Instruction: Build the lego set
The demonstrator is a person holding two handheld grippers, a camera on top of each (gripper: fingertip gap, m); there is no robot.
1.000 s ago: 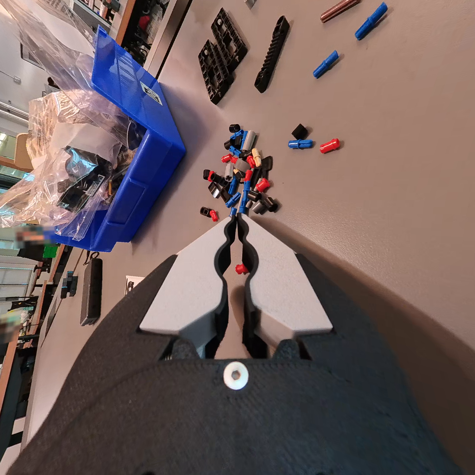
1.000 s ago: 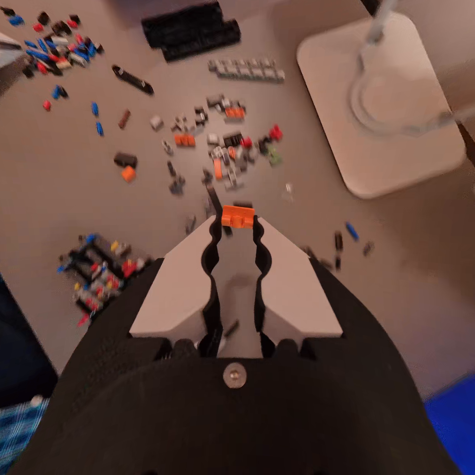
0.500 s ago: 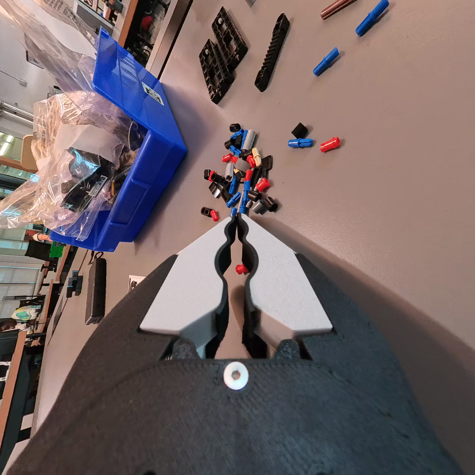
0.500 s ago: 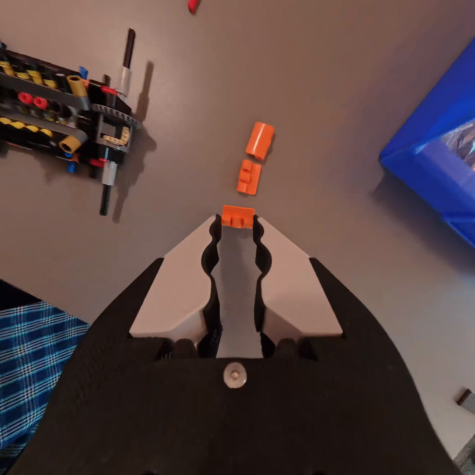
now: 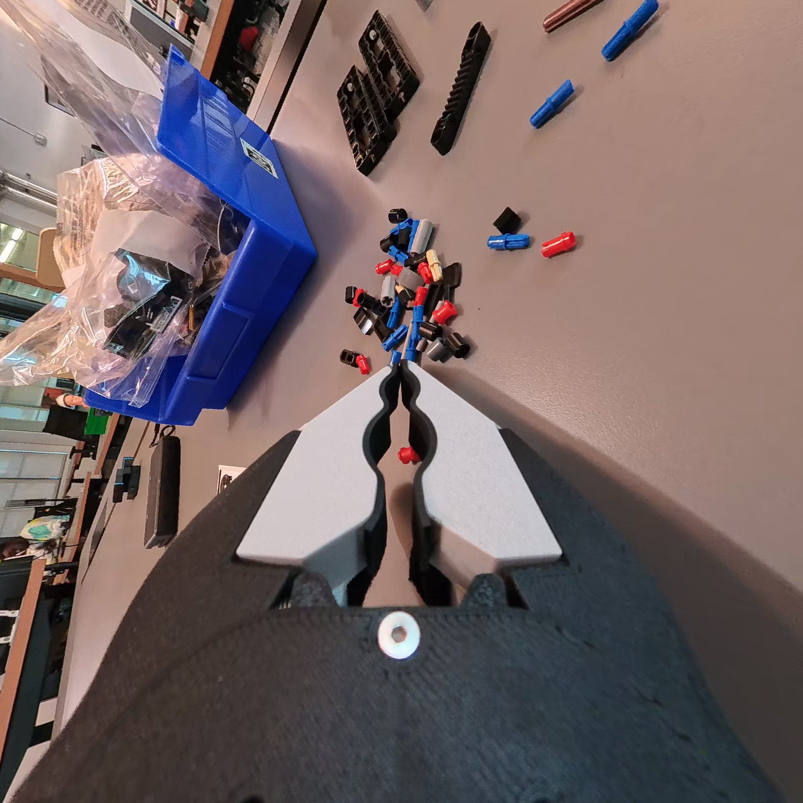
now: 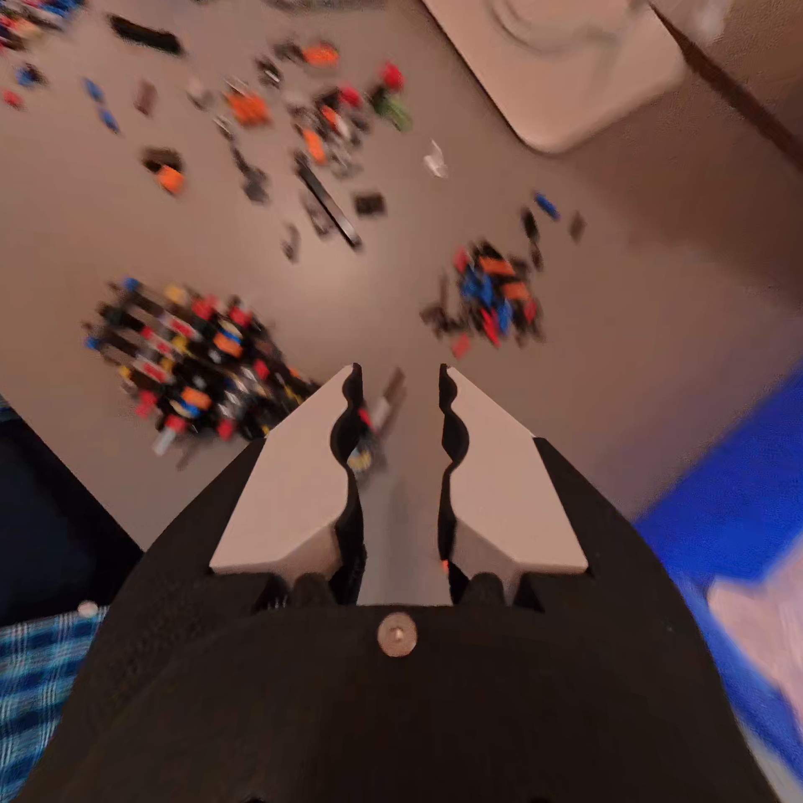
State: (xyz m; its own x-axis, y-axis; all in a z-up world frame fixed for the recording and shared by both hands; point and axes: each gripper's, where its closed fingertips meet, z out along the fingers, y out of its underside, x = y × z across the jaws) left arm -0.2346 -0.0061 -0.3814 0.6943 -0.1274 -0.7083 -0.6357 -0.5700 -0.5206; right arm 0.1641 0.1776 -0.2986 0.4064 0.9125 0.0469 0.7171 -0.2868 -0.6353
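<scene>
My left gripper (image 5: 399, 368) is shut, its tips at the near edge of a pile of small red, blue, black and grey pins (image 5: 413, 295). A small red pin (image 5: 406, 454) shows in the gap between its fingers; I cannot tell if it is gripped. The right wrist view is blurred by motion. My right gripper (image 6: 397, 369) is open and empty above the table. The partly built black model (image 6: 187, 360) with red, yellow and orange parts lies to its left. A small heap of blue, red and orange pieces (image 6: 495, 295) lies ahead to its right.
A blue bin (image 5: 243, 243) with clear plastic bags (image 5: 108, 260) stands left of the pin pile. Black frames (image 5: 378, 95), a black beam (image 5: 460, 91) and loose blue pins (image 5: 552, 103) lie beyond. A white lamp base (image 6: 565, 65), scattered pieces (image 6: 321, 113) and a blue bin (image 6: 738, 499) surround the right gripper. My right fingertips sit around 45 cm from my left ones.
My right gripper let go of the orange piece it held, opened, and swung back over the model and the scattered pieces. My left gripper has not moved.
</scene>
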